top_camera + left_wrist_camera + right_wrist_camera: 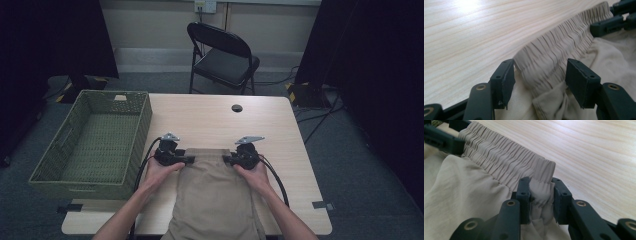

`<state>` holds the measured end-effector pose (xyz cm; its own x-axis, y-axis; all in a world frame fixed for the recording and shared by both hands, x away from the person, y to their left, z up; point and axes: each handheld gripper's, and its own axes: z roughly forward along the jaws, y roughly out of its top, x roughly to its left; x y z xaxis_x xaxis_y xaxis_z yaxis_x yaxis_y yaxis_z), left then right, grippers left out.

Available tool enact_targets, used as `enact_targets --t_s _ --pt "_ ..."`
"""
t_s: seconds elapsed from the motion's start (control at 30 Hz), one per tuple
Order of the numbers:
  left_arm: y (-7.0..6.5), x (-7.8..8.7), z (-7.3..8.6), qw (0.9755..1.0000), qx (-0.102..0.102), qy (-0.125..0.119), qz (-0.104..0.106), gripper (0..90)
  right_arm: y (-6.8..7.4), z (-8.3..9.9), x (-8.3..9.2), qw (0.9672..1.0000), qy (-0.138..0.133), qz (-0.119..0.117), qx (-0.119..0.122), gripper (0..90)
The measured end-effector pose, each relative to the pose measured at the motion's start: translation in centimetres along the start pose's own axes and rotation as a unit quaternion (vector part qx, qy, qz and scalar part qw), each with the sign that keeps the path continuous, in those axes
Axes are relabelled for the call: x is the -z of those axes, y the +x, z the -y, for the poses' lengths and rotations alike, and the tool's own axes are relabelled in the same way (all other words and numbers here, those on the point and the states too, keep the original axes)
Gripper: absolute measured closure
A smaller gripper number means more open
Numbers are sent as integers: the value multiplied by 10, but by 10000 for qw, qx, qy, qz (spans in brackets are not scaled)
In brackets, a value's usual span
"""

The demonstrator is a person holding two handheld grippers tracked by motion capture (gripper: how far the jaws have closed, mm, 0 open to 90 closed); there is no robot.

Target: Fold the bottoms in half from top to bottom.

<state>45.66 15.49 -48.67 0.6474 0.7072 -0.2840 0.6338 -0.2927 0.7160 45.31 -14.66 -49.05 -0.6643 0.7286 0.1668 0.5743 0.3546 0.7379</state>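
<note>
Pinching the waistband's right corner, my right gripper [540, 195] clamps the beige trousers [215, 195] near table edge; left gripper [539, 75] released, straddling left corner, should close squarely first.

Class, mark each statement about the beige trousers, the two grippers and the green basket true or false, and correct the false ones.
1. The right gripper pinches the trousers' elastic waistband. True.
2. The left gripper is clamped tight on the waistband. False: its jaws stand apart, with the fabric loose between them.
3. The green basket holds folded clothes. False: nothing lies in it.
4. The basket stands at the table's left end. True.
5. A black folding chair stands beyond the table. True.
</note>
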Motion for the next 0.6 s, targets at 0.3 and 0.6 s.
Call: enact_targets --t_s 0.3,0.6 --pt "-3 -4 5 9995 -11 306 67 511 1 2 2 10000 -7 7 -2 708" --pt "-6 -4 2 9995 46 298 124 638 0 -1 7 9998 -164 -31 -139 727"
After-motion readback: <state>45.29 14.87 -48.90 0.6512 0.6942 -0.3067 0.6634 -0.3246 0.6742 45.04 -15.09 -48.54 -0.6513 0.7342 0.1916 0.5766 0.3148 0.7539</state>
